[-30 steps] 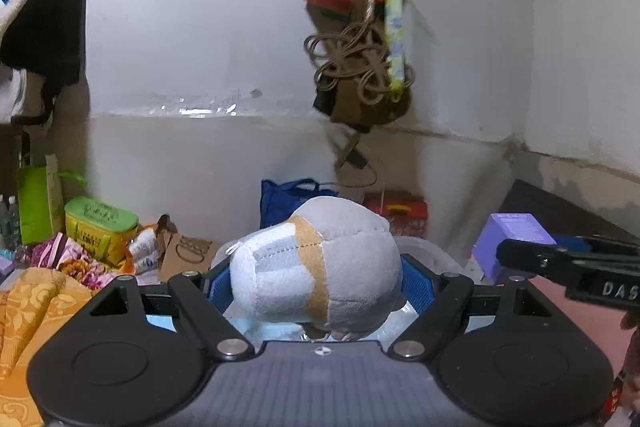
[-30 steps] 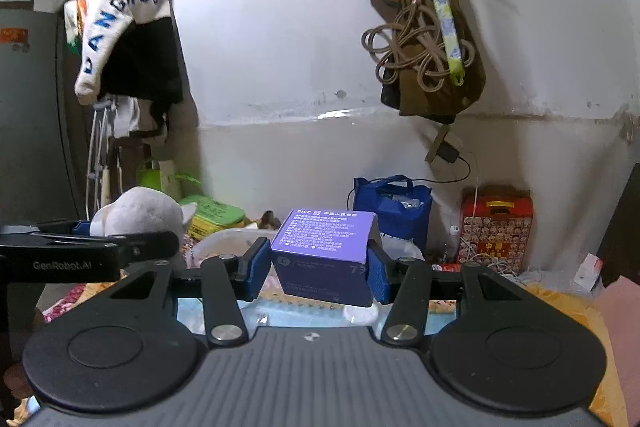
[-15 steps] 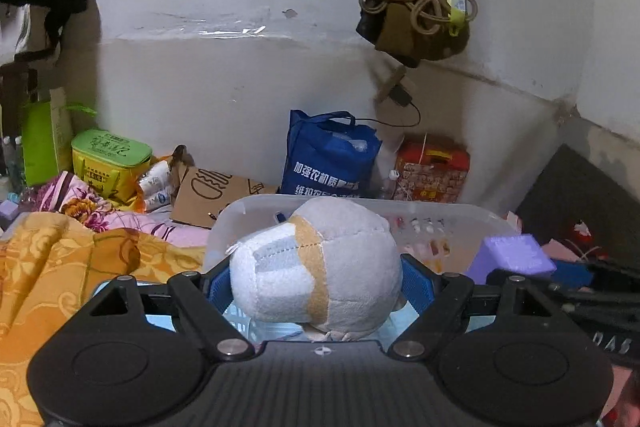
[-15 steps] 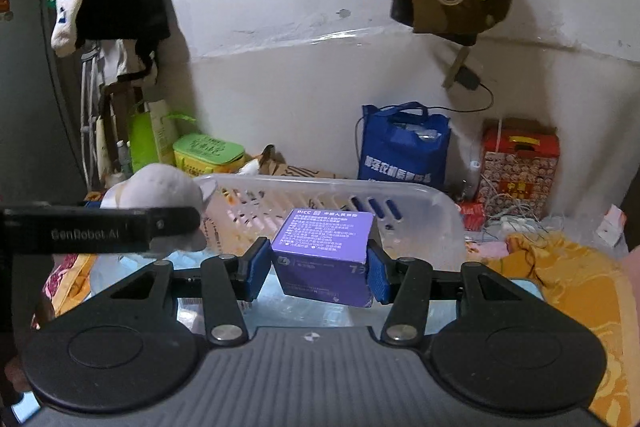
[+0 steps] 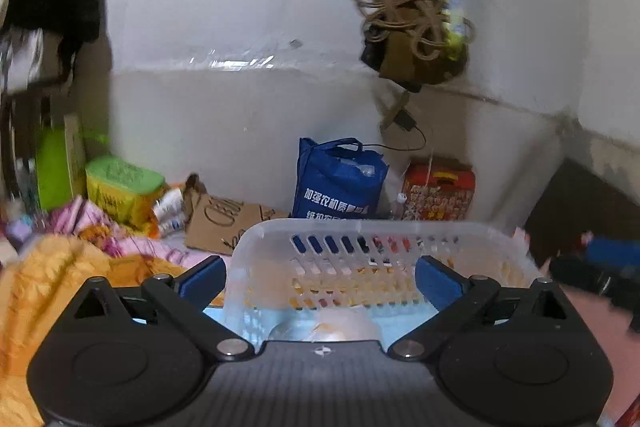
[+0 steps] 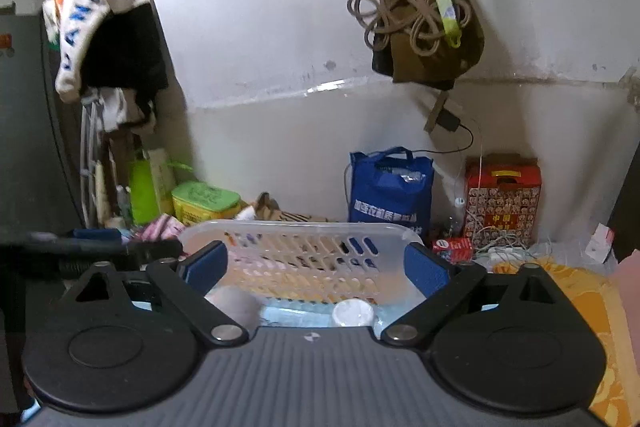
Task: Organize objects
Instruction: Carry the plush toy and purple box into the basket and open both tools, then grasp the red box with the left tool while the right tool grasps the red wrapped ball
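A translucent white plastic basket [image 5: 360, 231] with slotted walls sits in front of both grippers; it also shows in the right wrist view [image 6: 304, 229]. My left gripper [image 5: 320, 279] is open and empty over the basket's near side. My right gripper [image 6: 316, 265] is open and empty over the basket too. The grey plush toy lies low in the basket, partly hidden by the gripper body, in the left wrist view [image 5: 328, 325] and in the right wrist view [image 6: 234, 305]. The purple box is hidden. A round white object [image 6: 354, 313] lies in the basket.
A blue bag [image 5: 338, 179], a red patterned box [image 5: 438, 193], a green tub [image 5: 120, 187] and a flattened cardboard bag [image 5: 228, 223] stand against the white wall. An orange cloth [image 5: 44, 287] lies left. The other gripper shows at the right edge [image 5: 592, 271].
Both grippers have opened. The plush toy has left the left gripper and the purple box has left the right gripper. Both grippers have risen slightly, tilting the view up.
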Demonstrator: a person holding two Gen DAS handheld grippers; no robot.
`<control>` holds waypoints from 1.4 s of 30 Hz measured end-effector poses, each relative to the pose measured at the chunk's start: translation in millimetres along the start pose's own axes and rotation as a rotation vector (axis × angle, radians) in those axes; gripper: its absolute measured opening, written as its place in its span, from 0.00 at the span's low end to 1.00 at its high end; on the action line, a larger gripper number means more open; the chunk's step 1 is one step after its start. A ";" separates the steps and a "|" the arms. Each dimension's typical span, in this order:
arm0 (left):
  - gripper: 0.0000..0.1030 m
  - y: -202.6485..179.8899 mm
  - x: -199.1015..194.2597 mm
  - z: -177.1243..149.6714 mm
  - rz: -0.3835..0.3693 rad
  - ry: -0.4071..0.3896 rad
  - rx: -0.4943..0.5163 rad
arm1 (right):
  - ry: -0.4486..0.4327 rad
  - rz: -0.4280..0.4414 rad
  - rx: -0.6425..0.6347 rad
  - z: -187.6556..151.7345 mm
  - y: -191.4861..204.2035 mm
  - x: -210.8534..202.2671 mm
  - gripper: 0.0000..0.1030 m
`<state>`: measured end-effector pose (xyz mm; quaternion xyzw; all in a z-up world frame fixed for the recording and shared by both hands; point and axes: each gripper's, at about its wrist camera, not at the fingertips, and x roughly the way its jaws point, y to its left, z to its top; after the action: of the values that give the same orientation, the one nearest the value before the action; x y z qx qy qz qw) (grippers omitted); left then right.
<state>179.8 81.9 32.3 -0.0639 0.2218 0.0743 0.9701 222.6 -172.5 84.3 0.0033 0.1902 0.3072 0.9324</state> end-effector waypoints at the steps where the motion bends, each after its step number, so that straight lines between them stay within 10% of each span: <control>1: 0.99 -3.6 -11.8 -6.6 -0.013 -0.011 0.029 | -0.011 0.020 0.001 -3.3 0.2 -10.9 1.00; 8: 0.99 -22.3 -63.2 -64.2 -0.082 0.001 0.082 | -0.089 0.042 0.068 -53.0 0.0 -54.2 1.00; 16: 0.89 -65.4 -29.1 -133.1 -0.169 0.231 0.188 | 0.084 -0.035 0.173 -91.3 -22.5 -14.4 1.00; 20: 0.89 -79.5 -20.3 -139.3 -0.162 0.244 0.201 | 0.097 -0.055 0.169 -94.5 -23.2 -9.2 1.00; 24: 0.61 -82.5 -11.8 -148.1 -0.166 0.261 0.210 | 0.107 -0.056 0.153 -99.5 -19.8 -7.9 1.00; 42: 0.60 -35.0 -17.1 -141.5 -0.051 0.236 0.243 | 0.280 -0.088 -0.067 -131.9 28.5 43.6 0.83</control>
<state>111.1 23.4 -83.4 0.0401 0.3399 0.0141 0.9395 191.4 -139.0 -50.0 -0.0789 0.3079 0.2696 0.9090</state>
